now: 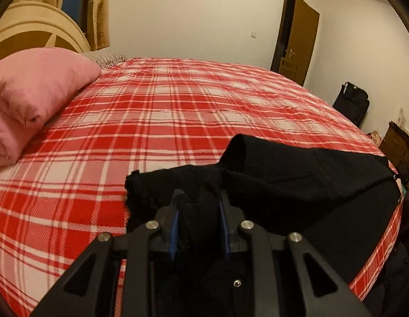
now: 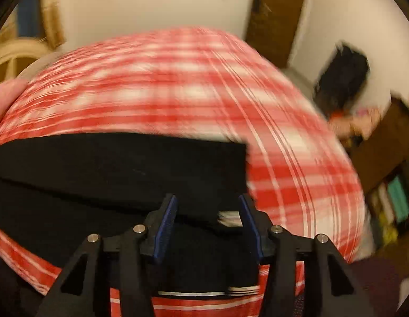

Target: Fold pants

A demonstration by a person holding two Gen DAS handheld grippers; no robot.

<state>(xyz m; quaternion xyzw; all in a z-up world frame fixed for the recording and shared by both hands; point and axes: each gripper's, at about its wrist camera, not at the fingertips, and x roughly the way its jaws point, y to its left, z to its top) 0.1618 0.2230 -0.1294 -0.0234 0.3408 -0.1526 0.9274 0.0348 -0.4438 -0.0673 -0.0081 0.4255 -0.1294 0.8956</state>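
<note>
— Across the red plaid bed (image 1: 178, 111), what's lying?
— Black pants (image 1: 296, 179), spreading along my near edge, a pink pillow (image 1: 33, 97) sitting far left
— Your grippers?
— My left gripper (image 1: 198, 211) is clamping bunched pants cloth; my right gripper (image 2: 208, 211) is hovering, jaws parted, over them

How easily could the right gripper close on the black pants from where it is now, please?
Probably yes: the right gripper is open, and the black pants on the plaid bedsheet lie directly between and ahead of its fingers, with nothing in between, though the view is blurred.
</note>
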